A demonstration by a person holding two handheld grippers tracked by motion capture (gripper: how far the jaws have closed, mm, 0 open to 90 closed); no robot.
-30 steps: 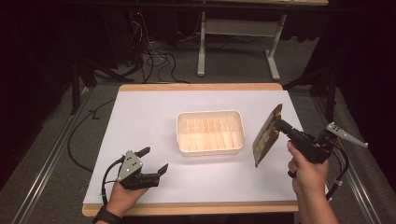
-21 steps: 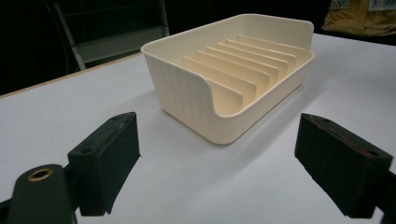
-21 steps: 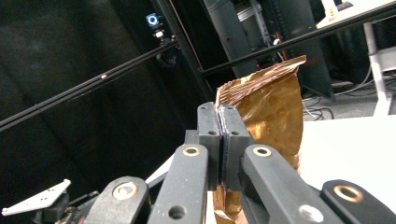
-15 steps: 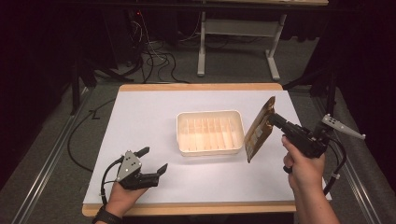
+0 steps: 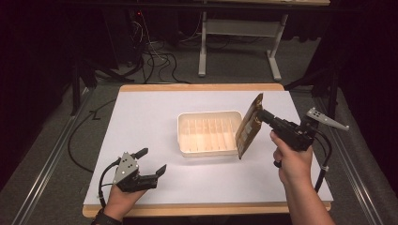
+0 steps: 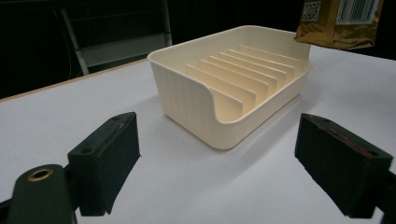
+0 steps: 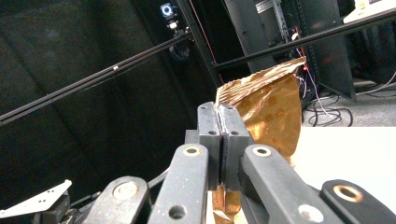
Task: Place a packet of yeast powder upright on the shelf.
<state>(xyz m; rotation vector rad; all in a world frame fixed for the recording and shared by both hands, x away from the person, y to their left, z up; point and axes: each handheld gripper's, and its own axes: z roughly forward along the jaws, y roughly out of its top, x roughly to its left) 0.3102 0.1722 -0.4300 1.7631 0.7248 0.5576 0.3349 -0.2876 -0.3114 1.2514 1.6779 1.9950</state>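
Two grippers over a white table top [image 5: 141, 122] w/ a wood edge strip showing along the far and near sides. Lots of bare surface left of centre and along the near edge; the right gripper [image 5: 259, 118] works close to the table's right edge, its hand [image 5: 290, 159] well inside the near-right corner. Left gripper [image 5: 149, 161] sits near the front-left corner, hand [image 5: 119, 200] at the near edge, jaws spread wide w/ nothing between them; in the left gripper view both black pads frame bare table, w/ the tray ahead and apart from them. Right gripper's jaws are pressed together on the upper edge of a gold-brown foil packet [image 5: 248, 126], pads clamping crinkled foil in the right gripper view; the packet [image 7: 266, 102] hangs clear of the table, tilted, its lower end just beside or over the right rim of the tray, can't tell if touching. Cream plastic tray [image 5: 206, 117] sits mid-table, right of centre, open top, low ribs running across its floor making narrow slots; slots look empty. Packet's bottom corner w/ barcode and QR code shows above the tray's far corner in the left gripper view [image 6: 338, 21]. Beyond the far edge: grey floor, cables [image 5: 155, 61], a white table frame [image 5: 239, 42], dark surroundings.
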